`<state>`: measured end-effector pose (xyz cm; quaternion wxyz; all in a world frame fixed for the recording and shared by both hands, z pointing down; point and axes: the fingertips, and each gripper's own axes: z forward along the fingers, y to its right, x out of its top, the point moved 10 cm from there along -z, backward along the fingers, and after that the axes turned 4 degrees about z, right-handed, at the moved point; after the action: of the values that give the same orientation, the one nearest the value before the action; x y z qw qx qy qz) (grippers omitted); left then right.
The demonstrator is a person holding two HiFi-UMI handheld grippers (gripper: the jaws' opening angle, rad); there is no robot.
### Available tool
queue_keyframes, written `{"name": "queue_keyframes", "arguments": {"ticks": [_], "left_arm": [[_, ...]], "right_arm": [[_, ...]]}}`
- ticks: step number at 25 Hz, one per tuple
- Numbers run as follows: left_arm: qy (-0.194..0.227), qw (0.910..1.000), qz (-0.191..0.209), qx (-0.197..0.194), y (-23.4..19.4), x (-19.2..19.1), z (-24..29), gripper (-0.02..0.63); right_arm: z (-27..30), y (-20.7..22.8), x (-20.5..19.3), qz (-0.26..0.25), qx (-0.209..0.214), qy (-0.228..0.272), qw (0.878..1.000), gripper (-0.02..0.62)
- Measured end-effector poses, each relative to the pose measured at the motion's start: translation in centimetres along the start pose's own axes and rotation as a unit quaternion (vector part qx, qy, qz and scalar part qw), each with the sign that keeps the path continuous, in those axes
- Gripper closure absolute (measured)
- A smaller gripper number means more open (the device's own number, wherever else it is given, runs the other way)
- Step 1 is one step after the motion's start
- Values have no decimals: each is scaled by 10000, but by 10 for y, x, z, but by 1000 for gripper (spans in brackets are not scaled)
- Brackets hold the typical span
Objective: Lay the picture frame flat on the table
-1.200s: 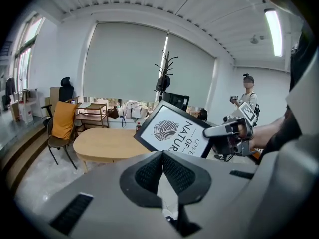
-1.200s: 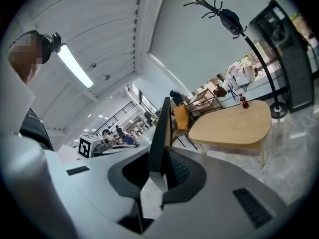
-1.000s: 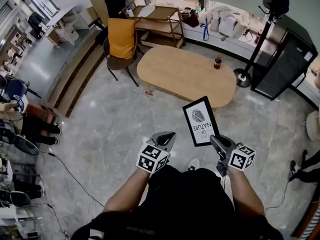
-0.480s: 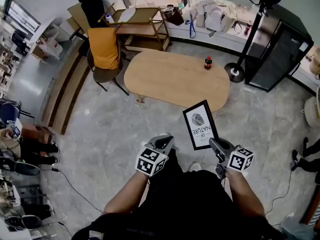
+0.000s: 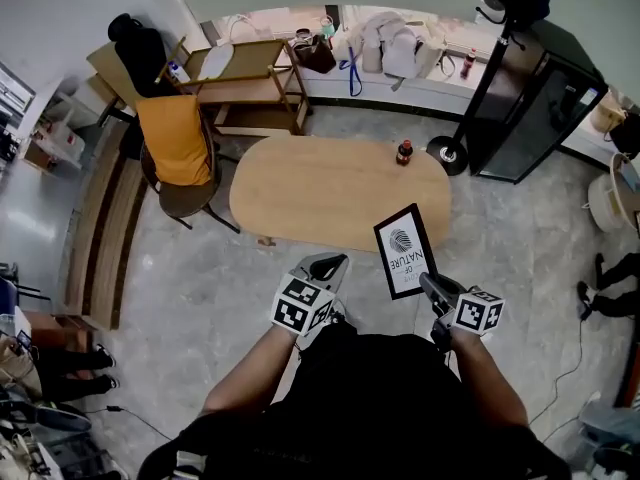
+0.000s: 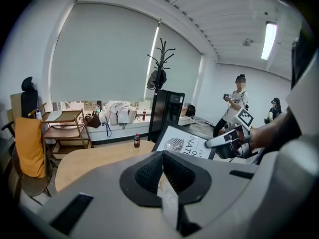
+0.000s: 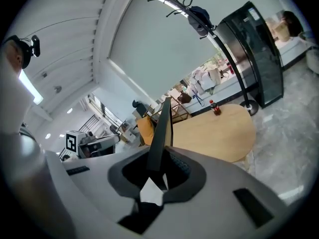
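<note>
The picture frame (image 5: 403,251) is black-edged with a white print. It is held upright in the air just short of the table's near edge. My right gripper (image 5: 432,286) is shut on its lower corner. In the right gripper view the frame (image 7: 162,126) shows edge-on, rising from between the jaws of the right gripper (image 7: 159,166). My left gripper (image 5: 325,266) hovers left of the frame, shut with nothing in it. In the left gripper view the pads of the left gripper (image 6: 160,169) meet, and the frame (image 6: 185,144) shows beyond them to the right.
The oval wooden table (image 5: 330,193) lies ahead over the grey floor. A dark bottle (image 5: 404,152) stands at its far right. A chair with an orange cover (image 5: 175,153) is at the table's left end. A coat stand base (image 5: 445,154) and a black cabinet (image 5: 525,123) are at the far right.
The table has drawn closer and shifted left in the head view as the person walks toward it. The frame stays upright in the right gripper; the left gripper stays shut.
</note>
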<state>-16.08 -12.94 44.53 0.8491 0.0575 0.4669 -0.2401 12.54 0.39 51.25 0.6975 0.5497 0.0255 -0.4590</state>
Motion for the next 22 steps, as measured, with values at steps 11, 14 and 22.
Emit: {"name": "queue_keyframes", "arguments": {"ticks": [11,14,22], "left_arm": [[-455,9978,-269,-407,-107,-17,27,601],[-532,9972,-264,-453,-120,-18,40,601],[-754,9956,-540,-94,-160,-14,61,601]], "right_arm": [[85,8,11,1492,-394,738,9853,555],[104,27,19,1891,-471,807,9775,555],[182,126,32,2935,-846,702,9496,555]]}}
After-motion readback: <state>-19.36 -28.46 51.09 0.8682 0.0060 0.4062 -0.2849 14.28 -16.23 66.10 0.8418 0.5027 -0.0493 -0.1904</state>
